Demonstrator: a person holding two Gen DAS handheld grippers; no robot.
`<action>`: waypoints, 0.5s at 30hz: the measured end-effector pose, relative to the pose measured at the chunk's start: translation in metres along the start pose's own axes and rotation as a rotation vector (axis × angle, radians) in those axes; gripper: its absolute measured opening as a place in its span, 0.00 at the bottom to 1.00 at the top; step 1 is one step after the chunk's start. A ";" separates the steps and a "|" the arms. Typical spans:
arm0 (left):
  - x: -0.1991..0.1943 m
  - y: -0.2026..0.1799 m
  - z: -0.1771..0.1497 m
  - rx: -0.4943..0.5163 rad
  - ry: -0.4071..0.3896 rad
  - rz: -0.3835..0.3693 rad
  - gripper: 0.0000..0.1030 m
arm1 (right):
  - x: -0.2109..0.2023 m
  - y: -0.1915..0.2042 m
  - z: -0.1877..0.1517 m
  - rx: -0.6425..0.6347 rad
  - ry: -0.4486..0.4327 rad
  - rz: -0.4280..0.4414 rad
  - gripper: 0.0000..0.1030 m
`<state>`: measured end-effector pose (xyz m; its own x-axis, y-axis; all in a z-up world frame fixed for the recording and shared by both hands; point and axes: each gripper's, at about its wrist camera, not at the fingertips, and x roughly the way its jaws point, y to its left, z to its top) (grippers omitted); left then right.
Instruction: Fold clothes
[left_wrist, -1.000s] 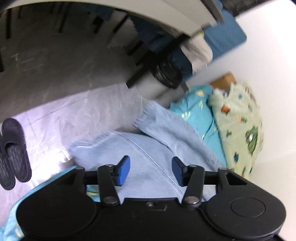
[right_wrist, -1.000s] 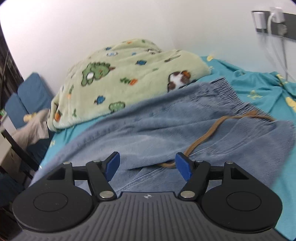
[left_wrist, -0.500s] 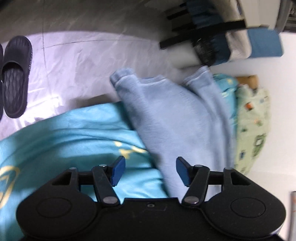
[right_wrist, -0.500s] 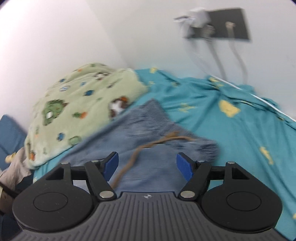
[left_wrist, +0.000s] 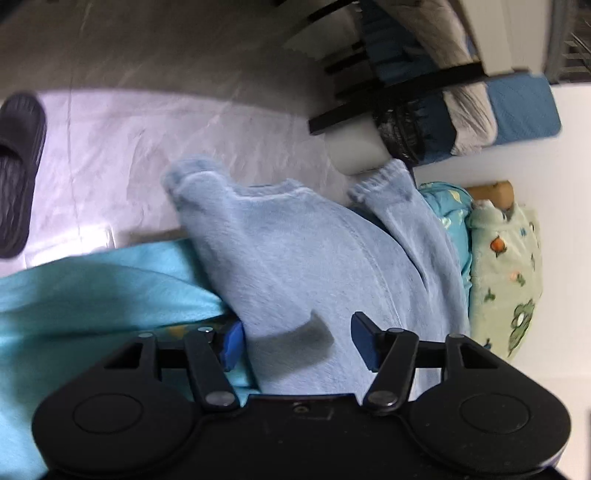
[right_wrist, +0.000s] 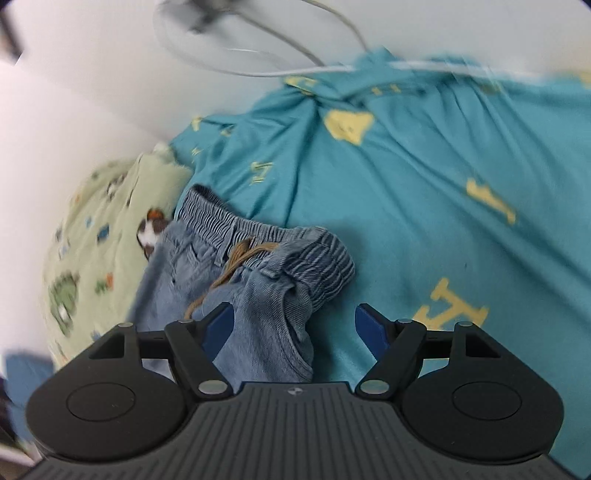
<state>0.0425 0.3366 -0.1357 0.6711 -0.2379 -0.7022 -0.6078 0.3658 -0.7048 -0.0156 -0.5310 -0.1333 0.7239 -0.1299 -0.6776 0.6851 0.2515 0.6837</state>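
A pair of light blue jeans (left_wrist: 306, 258) lies on the teal bed sheet (left_wrist: 92, 295), with both leg hems (left_wrist: 192, 173) hanging past the bed's edge toward the floor. My left gripper (left_wrist: 297, 343) hovers open just over the legs; its blue pads (left_wrist: 232, 345) do not press the cloth. In the right wrist view the elastic waistband (right_wrist: 295, 240) and brown drawstring (right_wrist: 236, 258) are bunched ahead. My right gripper (right_wrist: 295, 328) stands open above the waist end, with denim (right_wrist: 266, 325) below and between the fingers but not pinched.
A green dinosaur blanket (right_wrist: 92, 258) lies beside the jeans against the white wall. A black slipper (left_wrist: 18, 166) sits on the floor at left. Black furniture legs (left_wrist: 388, 99) and blue cushions stand past the bed's end. White cables (right_wrist: 295, 66) hang on the wall above the sheet (right_wrist: 443, 184).
The left gripper has come down closer over the jeans legs and rolled. The right gripper has swung along the jeans to the waistband while rolling, and the wall socket has left the middle of its view.
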 end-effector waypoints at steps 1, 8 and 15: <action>0.000 -0.004 -0.002 0.016 0.002 -0.001 0.52 | 0.002 -0.002 0.001 0.021 0.005 0.009 0.73; -0.018 0.001 -0.003 -0.056 -0.017 -0.231 0.45 | 0.015 0.011 0.000 -0.037 -0.006 0.029 0.73; 0.001 0.000 -0.004 -0.096 0.075 -0.326 0.42 | 0.039 0.026 -0.009 -0.094 0.070 -0.002 0.69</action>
<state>0.0419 0.3325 -0.1369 0.8057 -0.3953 -0.4411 -0.4058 0.1741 -0.8972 0.0293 -0.5211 -0.1442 0.7129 -0.0637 -0.6983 0.6732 0.3409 0.6562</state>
